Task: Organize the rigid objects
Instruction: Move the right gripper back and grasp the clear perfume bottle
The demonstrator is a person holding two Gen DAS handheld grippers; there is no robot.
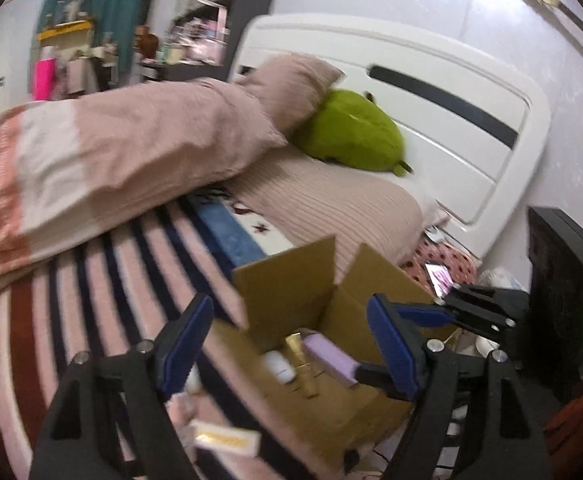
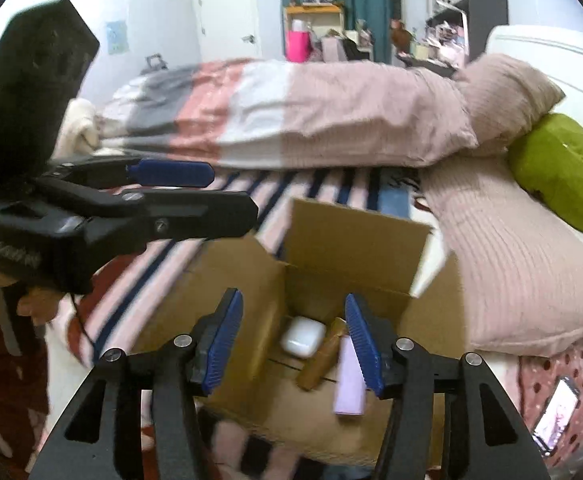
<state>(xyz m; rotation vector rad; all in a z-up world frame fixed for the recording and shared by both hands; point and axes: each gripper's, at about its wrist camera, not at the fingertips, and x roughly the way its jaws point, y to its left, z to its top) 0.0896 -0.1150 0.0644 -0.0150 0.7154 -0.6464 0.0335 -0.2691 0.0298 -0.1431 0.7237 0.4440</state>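
Note:
An open cardboard box (image 1: pixel 291 280) (image 2: pixel 355 240) stands on the striped bedspread. Inside it lie a white case (image 2: pixel 303 336) (image 1: pixel 279 366), a gold tube (image 2: pixel 323 356) (image 1: pixel 303 360) and a lilac box (image 2: pixel 349 376) (image 1: pixel 331 356). My left gripper (image 1: pixel 287 344) hovers open over the box's near left corner with nothing between its blue pads. My right gripper (image 2: pixel 293 344) is open above the box, its pads apart from the items below. A white-and-gold carton (image 1: pixel 227 438) lies on the bedspread outside the box, under my left finger.
A pink pillow (image 1: pixel 331 208) and a green plush toy (image 1: pixel 355 132) lie beyond the box by the white headboard (image 1: pixel 471 140). A folded duvet (image 2: pixel 291 112) crosses the bed. A lit phone (image 2: pixel 555 416) rests on the dotted surface to the right.

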